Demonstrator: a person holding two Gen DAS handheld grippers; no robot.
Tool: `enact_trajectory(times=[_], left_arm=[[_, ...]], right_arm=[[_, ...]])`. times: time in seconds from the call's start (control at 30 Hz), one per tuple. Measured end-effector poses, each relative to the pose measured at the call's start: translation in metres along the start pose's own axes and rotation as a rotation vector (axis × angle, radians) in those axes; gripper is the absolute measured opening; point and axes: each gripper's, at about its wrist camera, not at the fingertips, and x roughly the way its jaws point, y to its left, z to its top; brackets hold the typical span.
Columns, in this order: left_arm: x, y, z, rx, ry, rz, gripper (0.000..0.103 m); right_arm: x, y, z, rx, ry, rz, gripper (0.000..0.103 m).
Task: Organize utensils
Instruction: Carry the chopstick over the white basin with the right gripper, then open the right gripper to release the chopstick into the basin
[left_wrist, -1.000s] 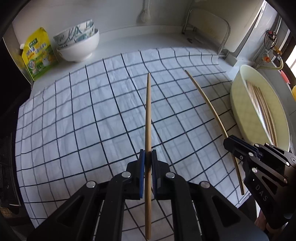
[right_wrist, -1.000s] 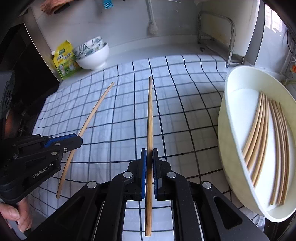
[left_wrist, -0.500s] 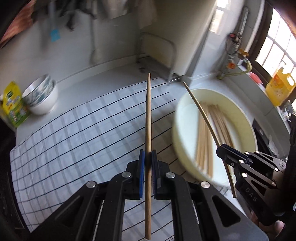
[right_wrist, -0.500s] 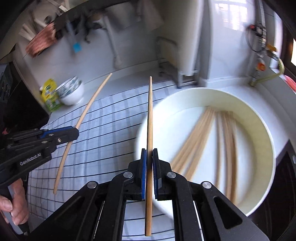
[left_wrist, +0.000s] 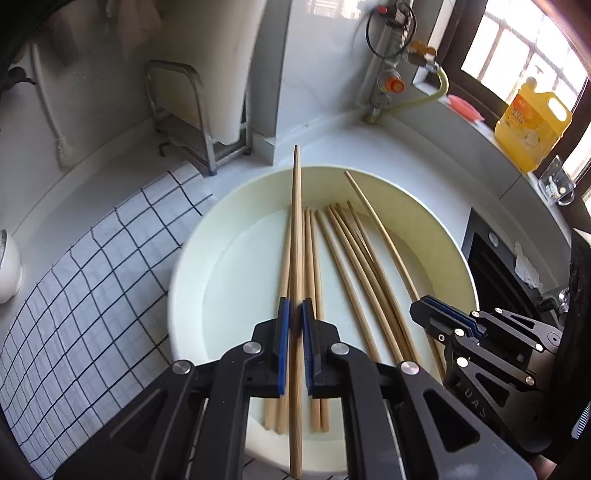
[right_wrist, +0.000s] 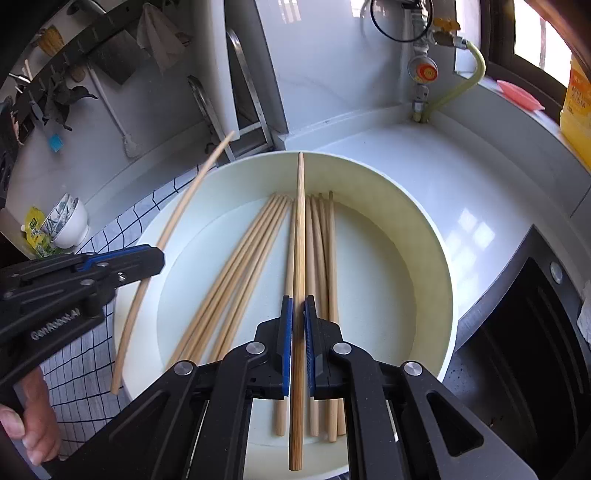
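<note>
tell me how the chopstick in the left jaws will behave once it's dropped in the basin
The chopstick looks thin, straight and rigid, probably light. Being slender, it may roll or skid across the smooth basin floor before settling against the other chopsticks.

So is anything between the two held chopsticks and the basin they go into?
Nothing visible. The left hand-held gripper and right hand-held gripper each hold a chopstick over the open basin, where only loose chopsticks lie flat.

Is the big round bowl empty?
No, several wooden chopsticks already lie side by side on the bottom of the round cream-coloured bowl.
</note>
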Motion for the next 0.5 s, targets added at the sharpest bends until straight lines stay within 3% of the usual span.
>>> enact_trajectory(times=[0.3, 0.33, 0.4, 0.5], left_arm=[[0.022, -0.001, 0.0, -0.001, 0.046, 0.02, 0.009], [0.021, 0.0, 0.0, -0.007, 0.047, 0.023, 0.012], [0.019, 0.003, 0.0, -0.022, 0.041, 0.028, 0.039], [0.012, 0.005, 0.0, -0.027, 0.024, 0.056, 0.05]], right_arm=[[0.019, -0.017, -0.004, 0.024, 0.049, 0.015, 0.007], [0.019, -0.018, -0.004, 0.027, 0.051, 0.015, 0.007], [0.015, -0.019, -0.004, 0.034, 0.038, 0.012, 0.011], [0.008, -0.021, -0.002, 0.033, 0.022, 0.006, 0.014]])
